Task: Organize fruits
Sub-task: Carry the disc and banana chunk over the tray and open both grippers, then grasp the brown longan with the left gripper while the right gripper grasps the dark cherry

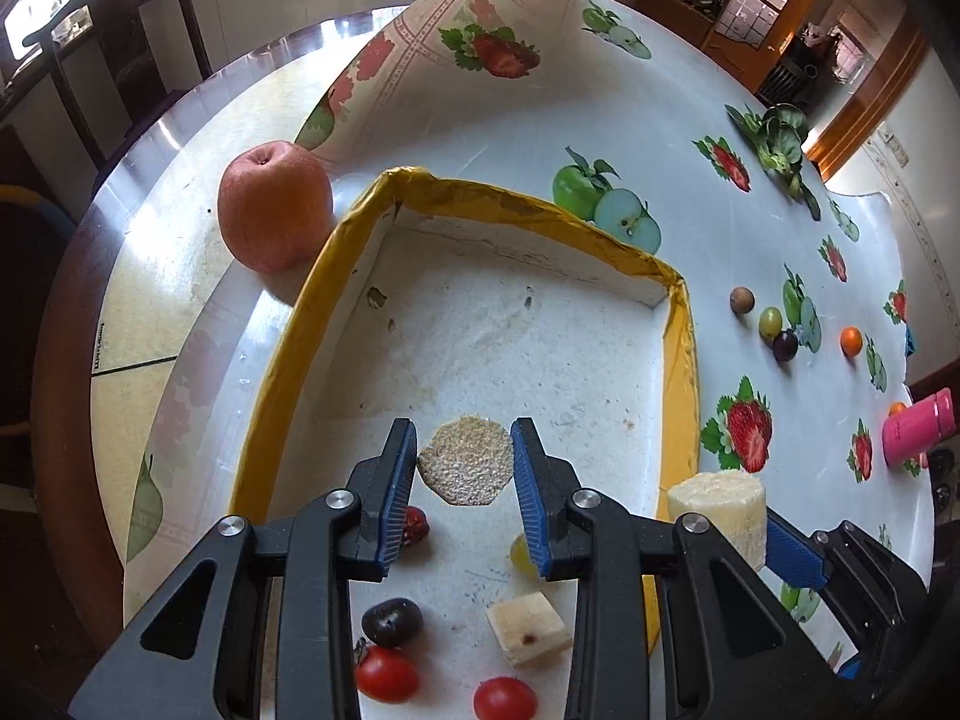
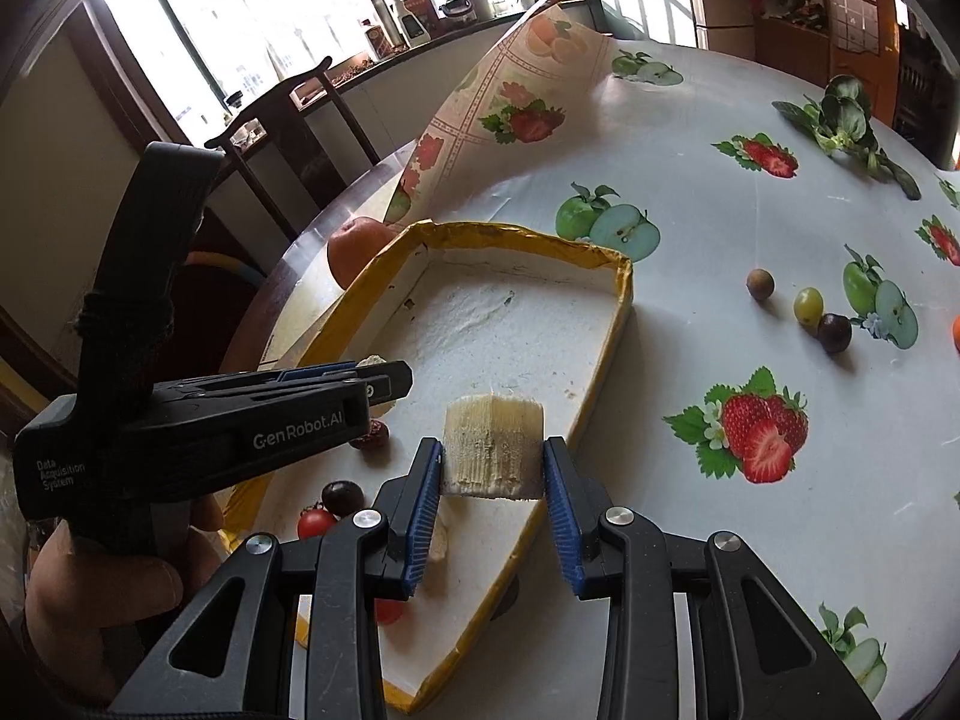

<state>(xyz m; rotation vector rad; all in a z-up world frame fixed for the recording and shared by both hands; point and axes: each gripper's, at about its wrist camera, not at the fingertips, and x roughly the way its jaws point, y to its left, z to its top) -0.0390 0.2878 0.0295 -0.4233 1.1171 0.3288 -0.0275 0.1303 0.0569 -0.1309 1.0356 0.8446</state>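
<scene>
Both grippers carry loads: left gripper (image 1: 465,468) clamps a round sesame cake (image 1: 465,462), right gripper (image 2: 493,474) clamps a ridged pale fruit chunk (image 2: 493,447); yellow-rimmed tray (image 2: 621,282) floor lies at twelve o'clock.

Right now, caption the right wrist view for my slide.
Right tool grips a pale fruit chunk above the yellow-rimmed tray; left tool alongside.

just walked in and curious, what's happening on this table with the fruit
A person is sorting fruit into a yellow-rimmed tray with handheld tongs. The left tongs grip a round grainy slice above the tray; the right tongs grip a pale ridged chunk at its edge. Cherry tomatoes already lie inside; small fruits and an apple wait outside.
</scene>
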